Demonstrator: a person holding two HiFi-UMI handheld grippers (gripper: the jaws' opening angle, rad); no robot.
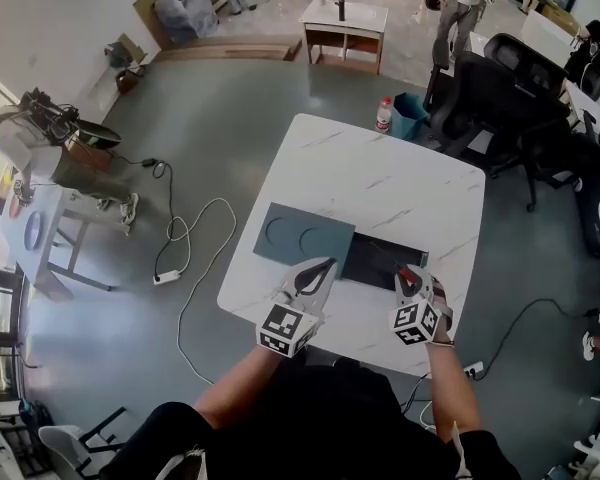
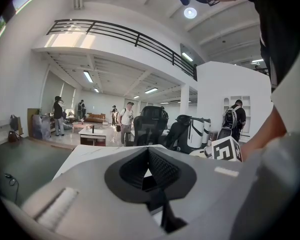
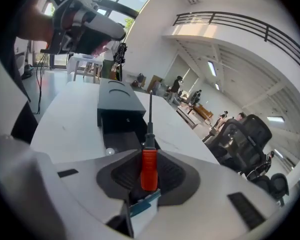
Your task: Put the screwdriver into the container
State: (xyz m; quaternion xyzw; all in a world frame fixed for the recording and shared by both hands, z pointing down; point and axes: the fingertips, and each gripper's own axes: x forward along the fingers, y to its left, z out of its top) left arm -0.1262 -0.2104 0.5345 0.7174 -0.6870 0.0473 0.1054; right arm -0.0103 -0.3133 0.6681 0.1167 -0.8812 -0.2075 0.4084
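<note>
A white marble table [image 1: 380, 178], seen from above, carries a dark open container [image 1: 380, 261]. A grey lid [image 1: 298, 233] with two round recesses lies against the container's left side. At the container's near edge, the right gripper [image 3: 149, 159] has its jaws clamped on the red handle of a screwdriver [image 3: 149, 168], and the shaft points out over the open tray. The left gripper [image 1: 315, 273] is just beside the lid, with its jaws together and nothing between them. Beyond the container are black office chairs [image 1: 490, 98], a red-capped bottle [image 1: 384, 114] and a teal bin [image 1: 410, 115]. A white cable [image 1: 195, 233] lies on the floor off to the container's left.
</note>
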